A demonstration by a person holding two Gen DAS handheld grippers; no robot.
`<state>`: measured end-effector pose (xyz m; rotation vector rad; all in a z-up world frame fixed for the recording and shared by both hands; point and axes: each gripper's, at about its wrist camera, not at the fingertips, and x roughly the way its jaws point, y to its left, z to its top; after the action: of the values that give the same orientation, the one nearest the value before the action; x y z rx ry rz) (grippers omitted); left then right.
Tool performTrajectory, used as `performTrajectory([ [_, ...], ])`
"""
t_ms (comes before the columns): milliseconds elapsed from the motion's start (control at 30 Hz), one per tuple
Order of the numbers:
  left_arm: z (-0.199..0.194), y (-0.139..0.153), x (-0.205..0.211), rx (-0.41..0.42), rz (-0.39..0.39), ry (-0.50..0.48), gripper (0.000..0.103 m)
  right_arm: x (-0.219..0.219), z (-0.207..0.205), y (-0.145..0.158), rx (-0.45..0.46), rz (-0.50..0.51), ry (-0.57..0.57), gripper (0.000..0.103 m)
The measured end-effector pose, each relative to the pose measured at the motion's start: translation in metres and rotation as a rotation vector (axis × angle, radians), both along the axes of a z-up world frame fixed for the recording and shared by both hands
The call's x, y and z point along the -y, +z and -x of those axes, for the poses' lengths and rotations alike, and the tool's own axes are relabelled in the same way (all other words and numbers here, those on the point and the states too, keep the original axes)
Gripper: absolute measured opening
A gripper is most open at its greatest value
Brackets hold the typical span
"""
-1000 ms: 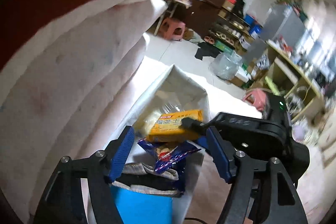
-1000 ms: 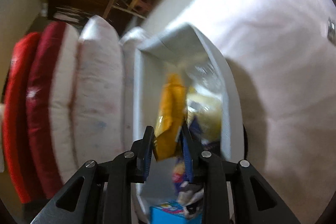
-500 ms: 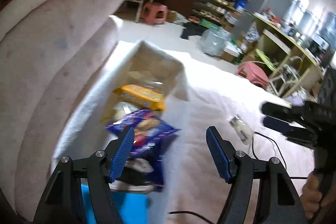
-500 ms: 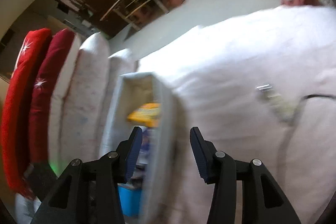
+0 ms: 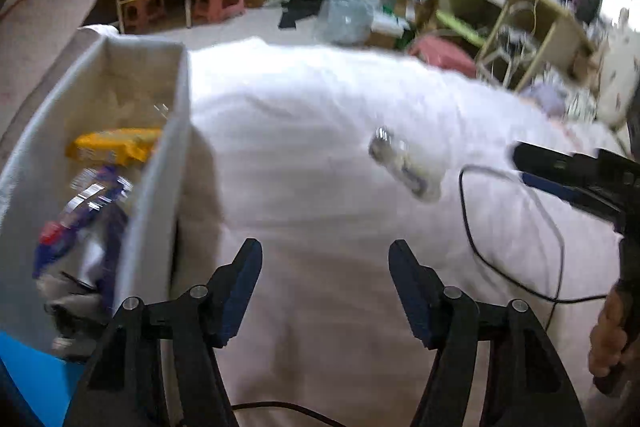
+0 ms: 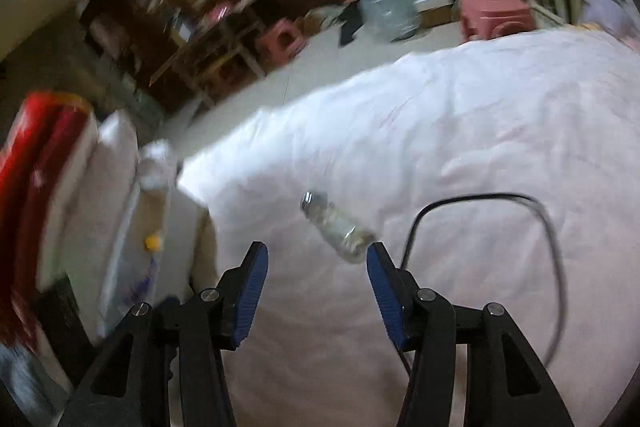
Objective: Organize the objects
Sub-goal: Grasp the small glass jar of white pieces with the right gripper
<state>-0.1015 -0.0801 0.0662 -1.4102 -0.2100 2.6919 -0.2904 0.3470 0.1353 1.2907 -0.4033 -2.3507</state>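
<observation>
A white fabric bin (image 5: 160, 163) stands on the bed at the left, by the pillows. In it lie a yellow snack pack (image 5: 116, 145) and a blue wrapper (image 5: 76, 211). A clear plastic bottle (image 5: 404, 163) lies on its side on the white bedsheet; it also shows in the right wrist view (image 6: 340, 227), just beyond the fingertips. My left gripper (image 5: 324, 267) is open and empty over the sheet, right of the bin. My right gripper (image 6: 316, 267) is open and empty; it shows at the right edge of the left wrist view (image 5: 560, 175). The bin (image 6: 136, 227) is at its left.
A black cable (image 5: 516, 235) loops on the sheet right of the bottle, also in the right wrist view (image 6: 552, 267). White and red pillows (image 6: 52, 187) line the left. Beyond the bed are pink stools (image 5: 218, 1), shelves and a cluttered desk (image 5: 516, 3).
My right gripper let go of the yellow pack in the bin, opened and swung right toward the bottle. My left gripper also turned right, from over the bin to the sheet.
</observation>
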Motion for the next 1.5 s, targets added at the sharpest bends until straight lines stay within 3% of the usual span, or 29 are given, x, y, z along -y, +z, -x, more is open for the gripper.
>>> performTrajectory([
  [133,0.004,-0.015,-0.005,0.059,0.011,-0.004,0.065,0.04,0.013,-0.025,-0.026,-0.138,0.115,0.051],
  [333,0.009,-0.019,0.008,0.083,-0.032,0.049,0.065,0.053,0.024,-0.049,-0.089,-0.19,0.14,0.051],
  [533,0.016,-0.034,0.02,0.134,-0.075,0.097,0.065,0.054,0.039,-0.061,-0.09,-0.209,0.146,0.051],
  [733,0.012,-0.032,0.013,0.109,-0.019,0.065,0.065,0.051,0.056,-0.076,-0.07,-0.229,0.123,0.051],
  [900,0.009,-0.028,0.004,0.088,0.054,0.044,0.065,0.045,0.062,-0.098,0.039,-0.148,0.127,0.051],
  [967,0.008,-0.025,0.004,0.065,0.112,0.068,0.065,0.044,0.061,-0.097,0.047,-0.14,0.117,0.042],
  [1033,0.006,-0.022,0.005,0.045,0.156,0.09,0.064,0.041,0.062,-0.095,0.071,-0.115,0.111,0.042],
  [1200,-0.003,0.0,0.011,-0.051,0.131,0.112,0.062,0.033,0.059,-0.089,0.104,-0.041,0.086,0.041],
  [1333,-0.012,0.015,0.018,-0.128,0.097,0.13,0.062,0.034,0.048,-0.069,0.078,0.018,0.099,0.041],
  [1500,-0.012,0.029,0.028,-0.127,0.053,0.144,0.06,0.039,0.03,-0.032,0.034,0.129,0.144,0.039],
])
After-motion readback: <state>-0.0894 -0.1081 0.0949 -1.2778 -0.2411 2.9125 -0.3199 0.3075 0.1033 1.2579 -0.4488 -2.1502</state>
